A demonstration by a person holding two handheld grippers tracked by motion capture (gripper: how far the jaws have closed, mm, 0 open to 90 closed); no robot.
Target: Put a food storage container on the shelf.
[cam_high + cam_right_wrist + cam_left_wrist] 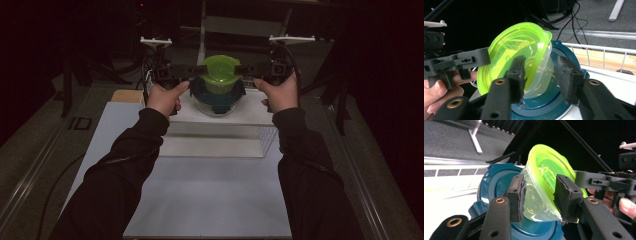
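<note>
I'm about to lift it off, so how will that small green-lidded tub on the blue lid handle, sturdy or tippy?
The green-lidded tub looks thin, clear plastic, so probably light and a bit flexible. Perched on the blue lid, it may slide or tip when nudged. Its smooth walls could slip between the pads.

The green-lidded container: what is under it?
The green-lidded container stands on the blue lid of a larger clear container, which rests on a white platform. The larger container's contents cannot be seen, since the blue lid covers them.
</note>
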